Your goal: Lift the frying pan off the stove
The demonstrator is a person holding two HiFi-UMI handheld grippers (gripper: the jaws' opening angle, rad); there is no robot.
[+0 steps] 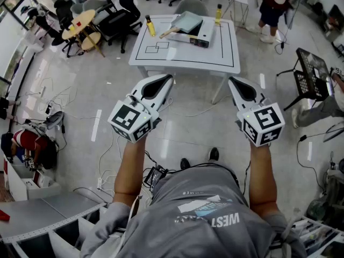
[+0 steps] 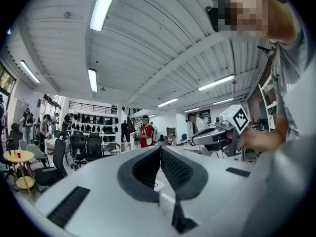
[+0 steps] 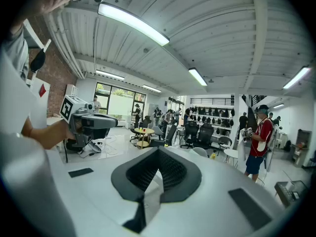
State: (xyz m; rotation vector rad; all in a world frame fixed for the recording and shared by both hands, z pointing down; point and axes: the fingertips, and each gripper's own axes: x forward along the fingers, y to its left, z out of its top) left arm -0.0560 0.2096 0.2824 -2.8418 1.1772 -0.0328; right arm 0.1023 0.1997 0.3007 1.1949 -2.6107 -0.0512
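The frying pan (image 1: 185, 21), grey-blue with a wooden handle, rests on a white stove (image 1: 200, 37) at the far side of a white table (image 1: 183, 57). I stand well back from that table. Both grippers are held out in front of me at chest height, above the floor and short of the table's near edge. My left gripper (image 1: 167, 78) is shut with nothing between its pads, and my right gripper (image 1: 232, 81) is shut and empty too. In the left gripper view the pads (image 2: 170, 168) meet at their tips. The right gripper view shows the same for its own pads (image 3: 170, 169).
Two yellow bottles (image 1: 150, 26) (image 1: 219, 14) stand on the table beside the stove. Office chairs and a round wooden table (image 1: 78, 24) are at the far left. A person in red (image 1: 271, 4) stands at the far right, a black stand (image 1: 312, 71) nearer. Cables lie on the floor.
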